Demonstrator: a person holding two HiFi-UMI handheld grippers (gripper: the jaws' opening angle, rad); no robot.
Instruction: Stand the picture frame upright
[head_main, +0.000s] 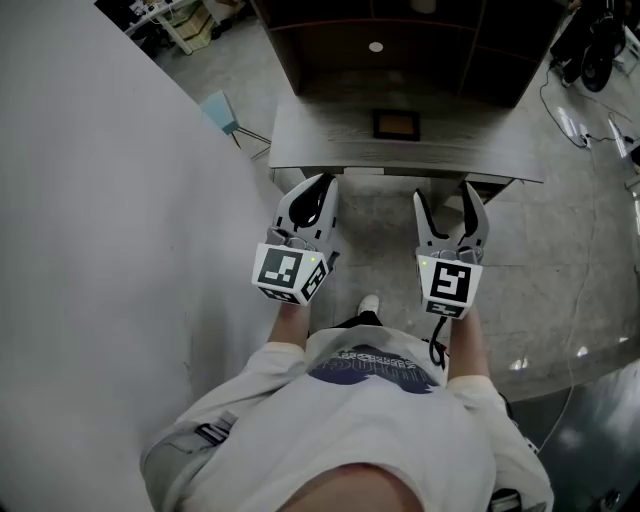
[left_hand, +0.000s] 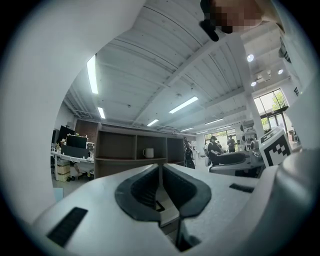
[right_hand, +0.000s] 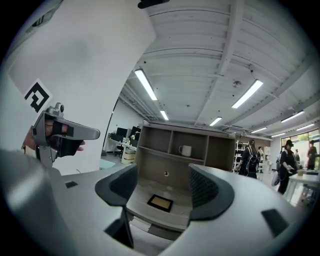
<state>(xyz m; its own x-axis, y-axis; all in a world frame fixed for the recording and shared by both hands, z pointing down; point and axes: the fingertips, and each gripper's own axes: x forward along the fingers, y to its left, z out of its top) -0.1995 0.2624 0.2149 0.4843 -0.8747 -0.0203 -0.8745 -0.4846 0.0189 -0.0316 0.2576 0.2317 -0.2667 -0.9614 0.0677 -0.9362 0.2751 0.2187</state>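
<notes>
A small dark picture frame (head_main: 397, 124) with a tan middle lies flat on the grey desk (head_main: 320, 140), near the shelf unit at the back. The right gripper view has the frame (right_hand: 160, 202) straight ahead, between and beyond the jaws. Both grippers are held level in front of the desk's near edge, short of the frame. My left gripper (head_main: 325, 183) is shut with nothing in it; its pads meet in the left gripper view (left_hand: 161, 171). My right gripper (head_main: 445, 195) stands open and empty (right_hand: 164, 189).
A brown shelf unit (right_hand: 180, 145) rises behind the desk, with a white mug (right_hand: 185, 150) on its upper shelf. A white wall (head_main: 100, 220) runs close along the left. Cables (head_main: 590, 130) lie on the floor at right. People stand far off at the right (right_hand: 287, 162).
</notes>
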